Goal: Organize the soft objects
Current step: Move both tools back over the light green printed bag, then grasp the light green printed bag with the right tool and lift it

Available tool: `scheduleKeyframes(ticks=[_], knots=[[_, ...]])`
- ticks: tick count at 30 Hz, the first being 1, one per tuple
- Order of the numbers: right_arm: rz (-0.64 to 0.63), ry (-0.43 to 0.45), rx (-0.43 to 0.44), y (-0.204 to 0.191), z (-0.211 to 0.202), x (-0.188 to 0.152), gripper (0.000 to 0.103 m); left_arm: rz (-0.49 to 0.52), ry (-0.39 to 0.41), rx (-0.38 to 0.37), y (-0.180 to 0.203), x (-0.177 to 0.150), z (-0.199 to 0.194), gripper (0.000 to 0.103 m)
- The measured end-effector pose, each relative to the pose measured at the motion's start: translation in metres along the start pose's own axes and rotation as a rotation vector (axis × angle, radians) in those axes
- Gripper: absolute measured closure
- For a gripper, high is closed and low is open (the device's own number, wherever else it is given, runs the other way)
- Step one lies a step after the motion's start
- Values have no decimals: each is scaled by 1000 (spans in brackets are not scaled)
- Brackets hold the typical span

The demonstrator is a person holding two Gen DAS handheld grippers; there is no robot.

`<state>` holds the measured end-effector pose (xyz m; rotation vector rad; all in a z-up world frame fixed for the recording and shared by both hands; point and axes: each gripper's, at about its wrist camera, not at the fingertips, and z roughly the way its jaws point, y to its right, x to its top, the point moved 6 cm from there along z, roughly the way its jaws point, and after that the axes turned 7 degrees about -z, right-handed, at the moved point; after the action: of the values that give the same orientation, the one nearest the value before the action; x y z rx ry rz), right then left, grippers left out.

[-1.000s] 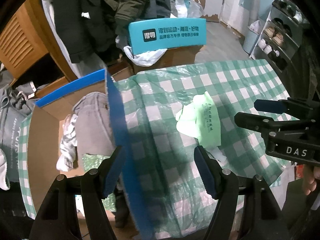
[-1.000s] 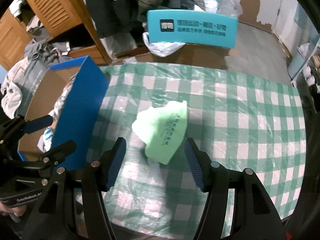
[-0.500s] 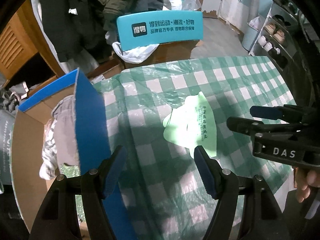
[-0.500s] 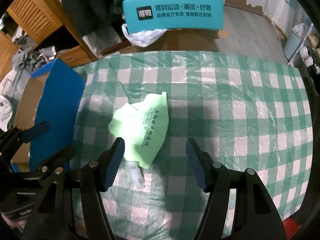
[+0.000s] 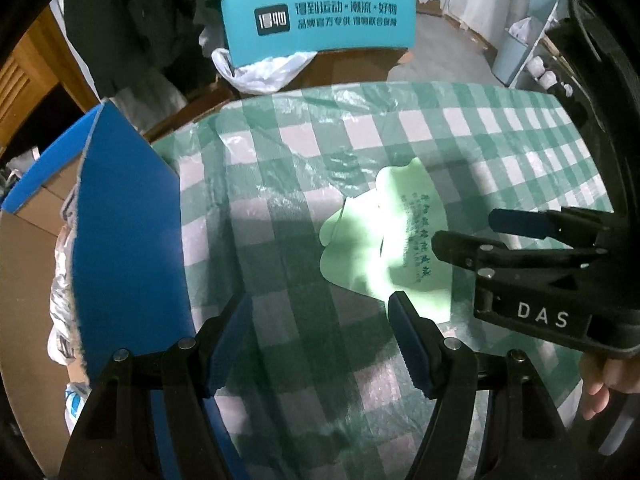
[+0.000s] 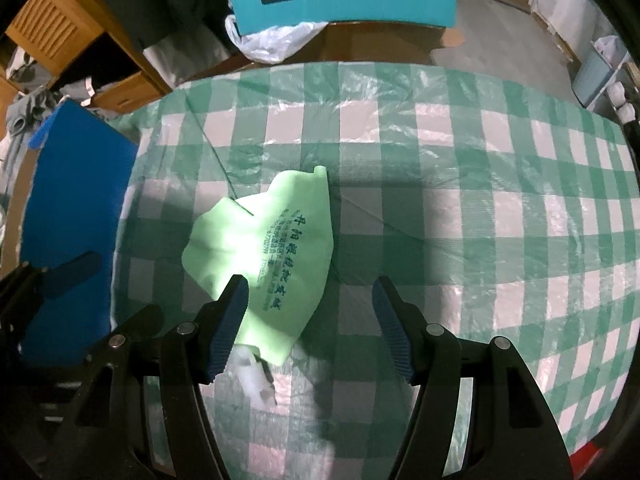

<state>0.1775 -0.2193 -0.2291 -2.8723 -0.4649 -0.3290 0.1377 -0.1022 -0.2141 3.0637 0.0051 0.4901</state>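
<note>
Over the last second the left gripper (image 5: pixel 320 340) has swung off the blue-walled cardboard box (image 5: pixel 128 248) and out over the checked tablecloth (image 6: pixel 460 208); the light green cloth (image 6: pixel 272 256), earlier ahead of the right gripper (image 6: pixel 310 320), now sits partly under its left finger. Both grippers are spread wide and hold nothing. The cloth lies flat on the table just right of the box, a small white plastic piece (image 6: pixel 254 376) at its near edge; judged from this, pickup is imminent, with boxing it next.
</note>
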Motion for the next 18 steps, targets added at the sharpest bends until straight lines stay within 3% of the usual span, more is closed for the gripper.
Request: scheduleKeyframes(ticks=[9,18], knots=[[-2,-26,3,-3,25,11,38,-34,-16,32,-11,7,15,31],[-33,-46,0,-12,38,20,38,-48,-32,10,-17,8,20,31]])
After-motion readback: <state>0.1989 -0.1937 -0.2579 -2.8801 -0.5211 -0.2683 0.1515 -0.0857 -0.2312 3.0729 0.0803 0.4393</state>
